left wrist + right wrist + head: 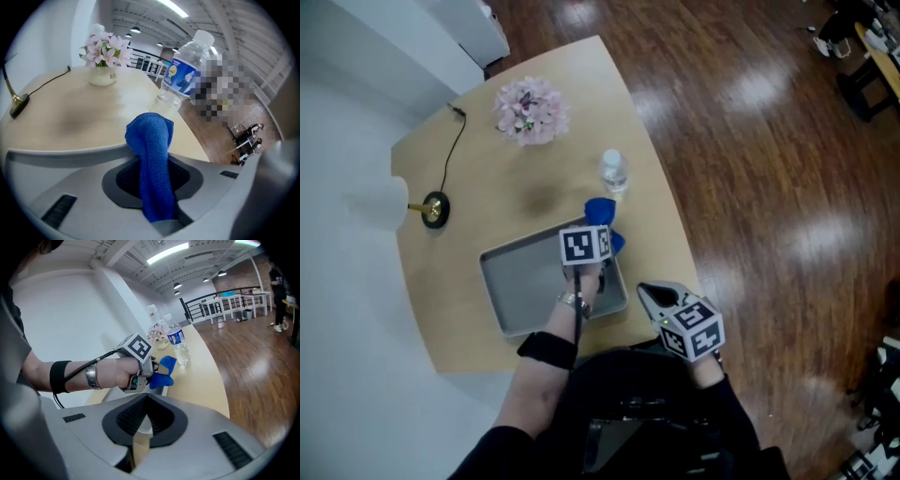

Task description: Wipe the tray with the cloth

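- Head view: flowers (531,111), a bottle (614,172) and a lamp base (436,208) are noted on the table (666,225) beyond the tray (520,281). The blue cloth (600,212) is held over the tray's far right corner.
- Left gripper view: the cloth is clamped in the left gripper (152,183), with the bottle just behind.
- Right gripper view: the right gripper (147,404) is seen closed on nothing.

The light wooden desk (492,173) carries a grey metal tray (514,283) near its front edge. A water bottle (613,172) stands beyond it, a vase of pink flowers (531,111) farther back, and a brass lamp base (434,208) with a black cord (451,150) at the left.
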`<state>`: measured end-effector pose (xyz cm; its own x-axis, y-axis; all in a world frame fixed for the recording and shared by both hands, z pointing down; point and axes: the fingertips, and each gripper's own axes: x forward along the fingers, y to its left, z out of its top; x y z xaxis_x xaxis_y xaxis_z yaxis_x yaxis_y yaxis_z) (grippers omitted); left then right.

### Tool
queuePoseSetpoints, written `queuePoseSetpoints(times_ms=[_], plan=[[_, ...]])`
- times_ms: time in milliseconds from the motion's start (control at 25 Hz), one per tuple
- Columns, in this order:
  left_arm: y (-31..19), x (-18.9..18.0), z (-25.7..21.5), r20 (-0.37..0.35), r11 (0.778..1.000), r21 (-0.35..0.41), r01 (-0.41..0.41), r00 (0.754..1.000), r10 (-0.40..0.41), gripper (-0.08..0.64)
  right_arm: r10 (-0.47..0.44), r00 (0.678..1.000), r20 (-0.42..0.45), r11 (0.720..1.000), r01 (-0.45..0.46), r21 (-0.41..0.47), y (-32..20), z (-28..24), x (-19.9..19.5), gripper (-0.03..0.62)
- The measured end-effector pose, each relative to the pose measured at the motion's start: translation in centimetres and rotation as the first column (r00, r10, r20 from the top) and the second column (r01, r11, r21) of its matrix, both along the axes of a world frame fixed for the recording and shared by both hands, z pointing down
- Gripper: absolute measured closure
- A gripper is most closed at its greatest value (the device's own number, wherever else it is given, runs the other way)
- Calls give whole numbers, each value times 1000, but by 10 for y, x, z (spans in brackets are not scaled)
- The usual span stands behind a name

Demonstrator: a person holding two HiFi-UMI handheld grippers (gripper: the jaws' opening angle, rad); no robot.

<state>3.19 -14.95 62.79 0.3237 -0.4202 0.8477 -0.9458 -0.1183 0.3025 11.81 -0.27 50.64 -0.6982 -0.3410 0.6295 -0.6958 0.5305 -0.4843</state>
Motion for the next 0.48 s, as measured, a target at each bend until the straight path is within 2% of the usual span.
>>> queuePoseSetpoints(times_ms=[80,200,480], plan=[[-1,3,7,16,1000,-23,16,1000,-16,442,1,1000,-4,1000,-1,-4,3,2,6,586],[-6,3,8,56,1000,-8,6,998,-5,440,5,1000,-1,1000,-5,-12,6,5,13,586],[10,14,11,36,999,-31,-26,999,27,440,30,1000,8,1000,-30,-6,4,6,22,586]])
